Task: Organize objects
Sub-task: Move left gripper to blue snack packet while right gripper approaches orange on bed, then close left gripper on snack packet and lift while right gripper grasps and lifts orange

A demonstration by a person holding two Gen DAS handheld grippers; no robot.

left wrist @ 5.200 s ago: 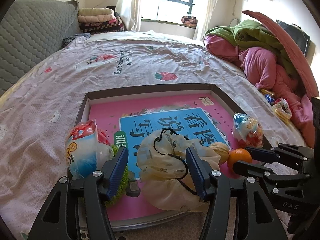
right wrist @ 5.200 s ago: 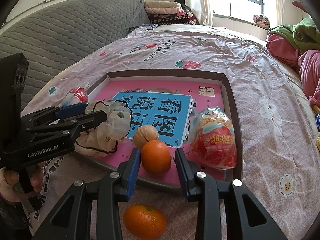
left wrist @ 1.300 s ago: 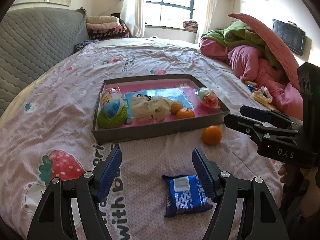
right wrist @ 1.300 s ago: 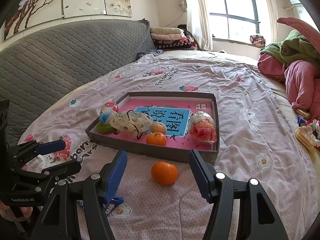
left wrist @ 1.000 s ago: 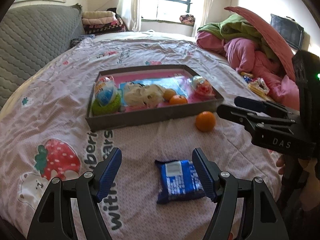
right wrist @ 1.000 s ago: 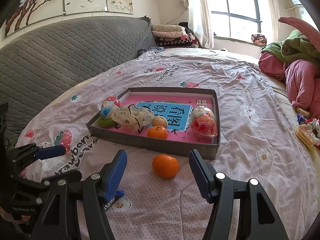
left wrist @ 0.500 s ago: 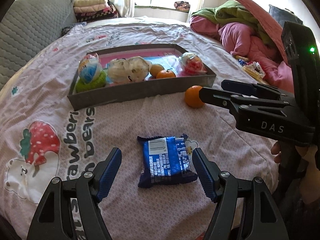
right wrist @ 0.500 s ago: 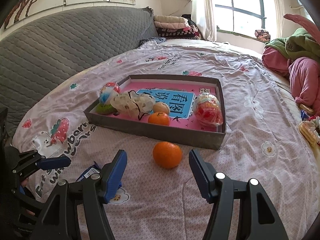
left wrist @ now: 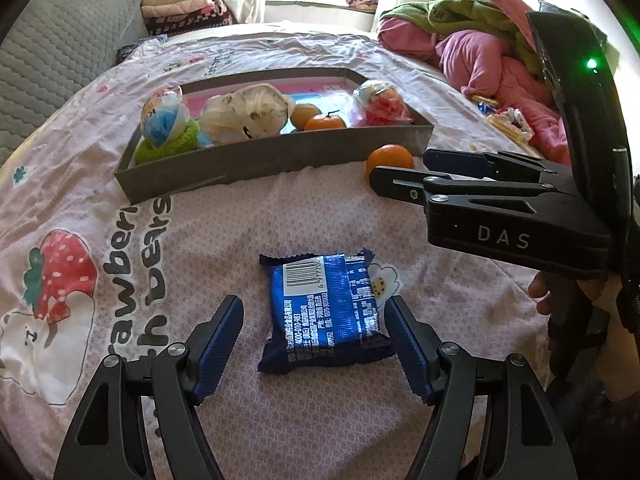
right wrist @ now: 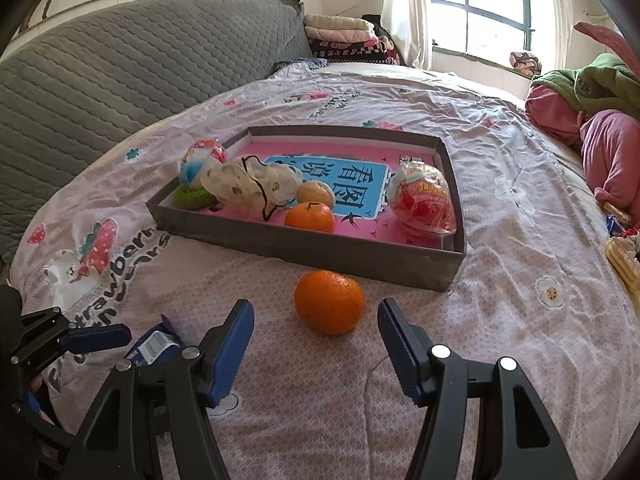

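Bare bedspread (right wrist: 320, 400) around loose orange (right wrist: 329, 301); gray tray (right wrist: 312, 246) wall close behind blocks forward pass.

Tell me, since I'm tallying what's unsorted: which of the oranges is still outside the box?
The big orange lying on the bedspread, just in front of the grey box's near wall. The stemmed orange and the paler fruit behind it sit inside the box.
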